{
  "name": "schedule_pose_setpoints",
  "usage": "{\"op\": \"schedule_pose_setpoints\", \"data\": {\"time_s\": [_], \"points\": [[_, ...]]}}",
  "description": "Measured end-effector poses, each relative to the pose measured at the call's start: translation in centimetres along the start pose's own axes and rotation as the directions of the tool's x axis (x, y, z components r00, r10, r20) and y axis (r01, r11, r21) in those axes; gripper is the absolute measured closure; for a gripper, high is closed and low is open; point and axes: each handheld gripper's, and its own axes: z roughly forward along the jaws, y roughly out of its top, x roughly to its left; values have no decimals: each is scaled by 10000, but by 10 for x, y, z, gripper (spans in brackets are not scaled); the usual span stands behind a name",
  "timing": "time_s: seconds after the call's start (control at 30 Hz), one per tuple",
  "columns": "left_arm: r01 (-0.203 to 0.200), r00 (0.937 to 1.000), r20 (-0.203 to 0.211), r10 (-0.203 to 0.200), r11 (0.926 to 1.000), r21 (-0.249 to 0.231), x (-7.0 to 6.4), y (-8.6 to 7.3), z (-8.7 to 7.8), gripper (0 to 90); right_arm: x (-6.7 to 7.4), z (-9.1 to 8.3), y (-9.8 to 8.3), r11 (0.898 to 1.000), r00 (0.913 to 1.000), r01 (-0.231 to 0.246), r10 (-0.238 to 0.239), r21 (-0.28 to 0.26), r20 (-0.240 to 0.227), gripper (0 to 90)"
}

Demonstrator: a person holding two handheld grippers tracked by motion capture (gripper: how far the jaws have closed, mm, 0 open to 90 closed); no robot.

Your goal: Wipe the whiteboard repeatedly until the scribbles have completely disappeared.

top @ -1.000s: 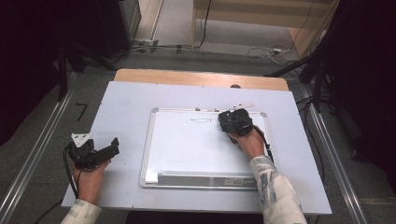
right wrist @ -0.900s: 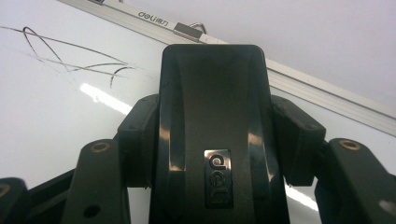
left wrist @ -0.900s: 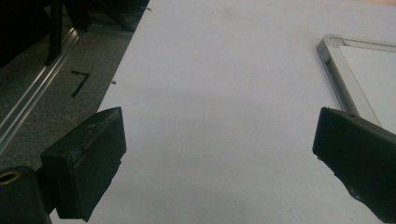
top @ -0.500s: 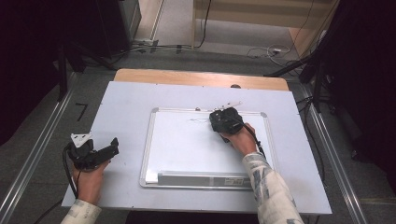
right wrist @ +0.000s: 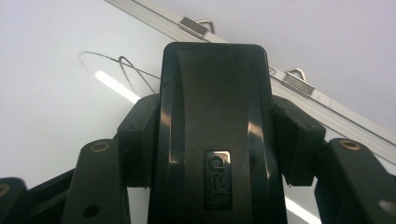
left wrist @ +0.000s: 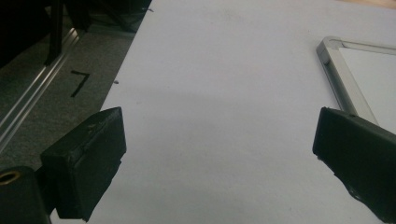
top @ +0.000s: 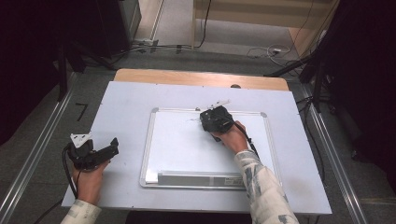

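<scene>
Right gripper clamping black eraser, on whiteboard

It looked like a lab: a pale table stood between metal rails, with cables at twelve o'clock.

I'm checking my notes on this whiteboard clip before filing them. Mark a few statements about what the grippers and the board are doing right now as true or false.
1. The right gripper is clamped on a black eraser. True.
2. The eraser is over the whiteboard, near its top edge. True.
3. The left gripper holds a marker. False: its jaws stand wide apart with nothing between them.
4. The whiteboard is wiped clean. False: a thin drawn line shows just beside the eraser.
5. The left gripper rests over the whiteboard. False: it sits on the table to the left of the board's frame.
</scene>
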Motion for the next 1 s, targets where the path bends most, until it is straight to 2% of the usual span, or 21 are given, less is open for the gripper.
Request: {"op": "schedule_pose_setpoints", "data": {"time_s": [0.67, 1.0], "points": [[26, 10000, 7, -26, 10000, -10, 1, 0, -2, 28, 45, 17, 25, 9982, 9964, 598, -598, -30, -600, 388], [13, 10000, 14, -14, 10000, 6, 2, 0, -2, 28, 54, 20, 29, 9983, 9946, 569, -578, -119, -860, 387]]}}
